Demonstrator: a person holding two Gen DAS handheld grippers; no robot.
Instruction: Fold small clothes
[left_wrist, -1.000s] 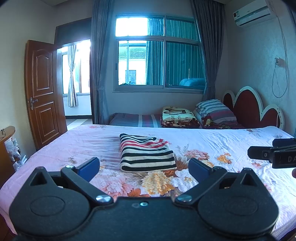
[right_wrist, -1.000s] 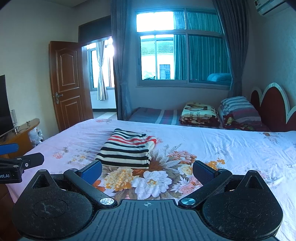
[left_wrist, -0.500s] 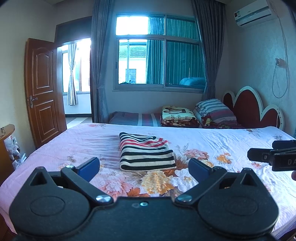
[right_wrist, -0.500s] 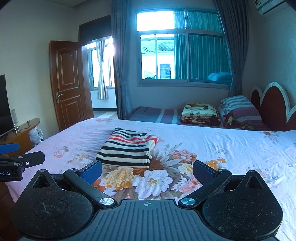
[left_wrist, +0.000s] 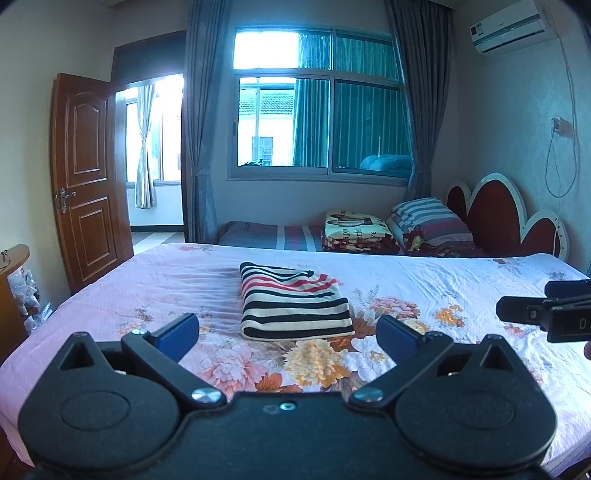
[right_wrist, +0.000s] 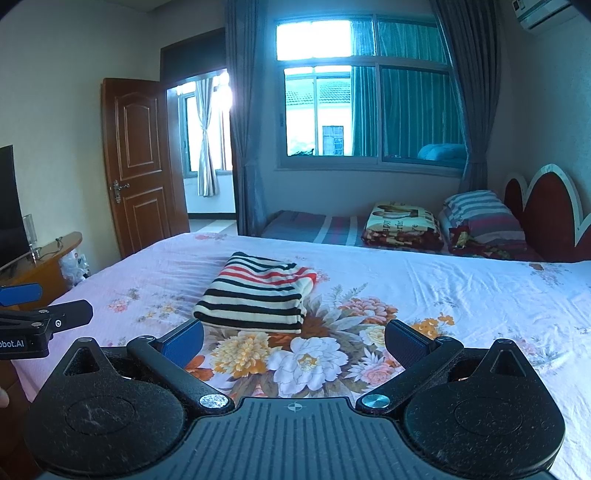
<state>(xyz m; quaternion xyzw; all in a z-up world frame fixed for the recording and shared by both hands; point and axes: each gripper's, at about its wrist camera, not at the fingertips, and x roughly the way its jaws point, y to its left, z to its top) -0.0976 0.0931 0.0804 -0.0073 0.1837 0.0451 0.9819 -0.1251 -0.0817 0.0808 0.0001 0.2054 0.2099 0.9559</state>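
A striped garment (left_wrist: 293, 304) (right_wrist: 256, 293), cream with black and red bands, lies folded into a neat rectangle on the floral bedsheet (left_wrist: 155, 291) (right_wrist: 461, 295). My left gripper (left_wrist: 286, 334) hovers above the near part of the bed, short of the garment, open and holding nothing. My right gripper (right_wrist: 293, 341) hangs likewise in front of the garment, open and empty. Each gripper shows at the edge of the other's view: the right one (left_wrist: 546, 314) at the right, the left one (right_wrist: 40, 321) at the left.
A second bed behind holds a folded blanket (left_wrist: 356, 232) and a striped pillow (left_wrist: 430, 219) by a red headboard (left_wrist: 502, 218). A wooden door (left_wrist: 88, 177) stands open at left. A wooden desk (right_wrist: 48, 262) with a screen sits beside the bed.
Both grippers have risen and pulled back slightly, so the bed and garment sit a little lower and farther in view. The garment has not moved.
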